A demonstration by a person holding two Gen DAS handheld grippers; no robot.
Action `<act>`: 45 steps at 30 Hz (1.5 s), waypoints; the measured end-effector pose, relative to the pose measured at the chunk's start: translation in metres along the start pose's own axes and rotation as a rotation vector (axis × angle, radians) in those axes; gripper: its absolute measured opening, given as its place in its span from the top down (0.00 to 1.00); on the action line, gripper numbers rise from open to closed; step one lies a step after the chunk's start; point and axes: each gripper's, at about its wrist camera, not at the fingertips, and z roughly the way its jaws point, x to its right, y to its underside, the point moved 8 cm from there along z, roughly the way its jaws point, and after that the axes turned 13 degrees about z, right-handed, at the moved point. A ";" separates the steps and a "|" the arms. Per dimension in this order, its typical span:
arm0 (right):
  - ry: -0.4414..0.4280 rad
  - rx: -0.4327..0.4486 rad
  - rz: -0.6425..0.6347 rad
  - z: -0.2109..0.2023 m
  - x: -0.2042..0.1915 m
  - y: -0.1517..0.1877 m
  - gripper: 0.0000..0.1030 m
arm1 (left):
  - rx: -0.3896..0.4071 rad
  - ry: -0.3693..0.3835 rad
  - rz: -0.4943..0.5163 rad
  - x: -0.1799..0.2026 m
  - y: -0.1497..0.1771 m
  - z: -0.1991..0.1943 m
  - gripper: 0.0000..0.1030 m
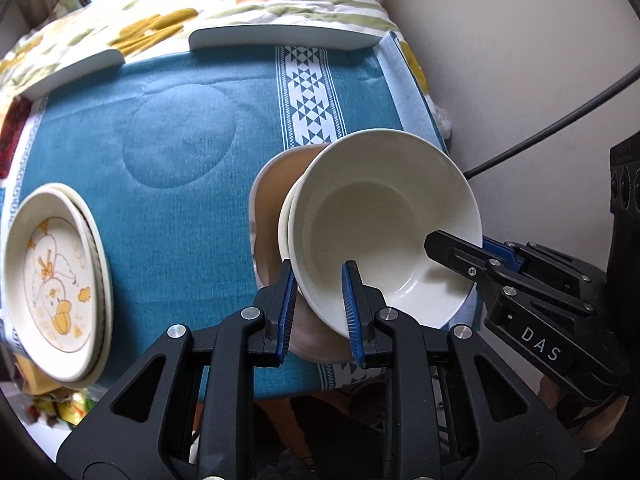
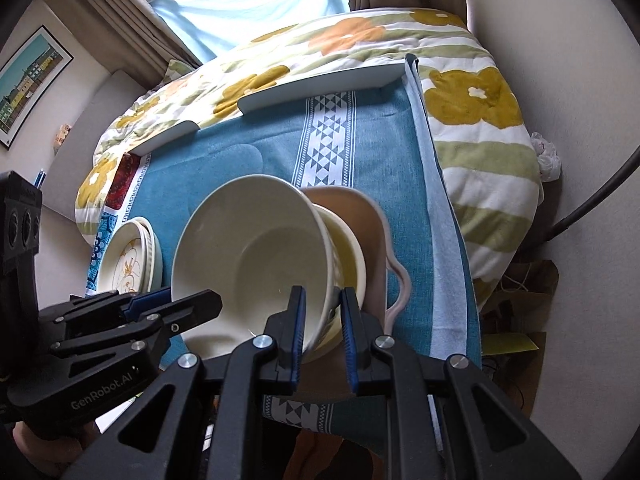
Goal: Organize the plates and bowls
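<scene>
Left gripper (image 1: 318,304) and right gripper (image 2: 322,332) each pinch the rim of a tilted cream bowl (image 1: 384,224), apparently nested in a second bowl over a pink dish (image 1: 268,216). Stacked duck plates (image 1: 52,280) sit left on the blue cloth (image 1: 168,120).

Cream bowl (image 1: 384,216) nests above a pinkish-tan bowl (image 1: 266,216). The cloth (image 1: 180,128) beneath is teal with a white band of navy triangles. Left of the cream bowl, a plate (image 1: 52,280) shows orange ducks.
</scene>
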 end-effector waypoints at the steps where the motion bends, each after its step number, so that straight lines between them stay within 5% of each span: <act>1: 0.001 -0.001 -0.002 0.001 0.001 0.000 0.85 | -0.001 -0.014 0.011 0.001 0.000 0.001 0.80; 13: 0.030 -0.031 -0.023 0.010 0.002 -0.001 0.85 | -0.033 -0.098 0.060 0.002 -0.003 0.008 0.80; 34: 0.039 -0.063 -0.072 0.007 0.001 -0.006 0.85 | -0.043 -0.102 0.048 -0.002 -0.004 0.007 0.80; 41: -0.038 0.035 -0.089 -0.047 -0.009 -0.020 0.85 | 0.117 -0.124 0.039 -0.011 -0.020 -0.058 0.80; 43: -0.054 0.078 -0.112 -0.067 -0.015 -0.024 0.84 | 0.178 -0.155 0.044 -0.015 -0.024 -0.081 0.63; 44: -0.055 0.110 -0.124 -0.076 -0.017 -0.026 0.75 | 0.209 -0.182 0.046 -0.018 -0.025 -0.092 0.34; 45: -0.057 0.149 -0.137 -0.086 -0.018 -0.027 0.48 | 0.261 -0.220 0.051 -0.021 -0.026 -0.105 0.07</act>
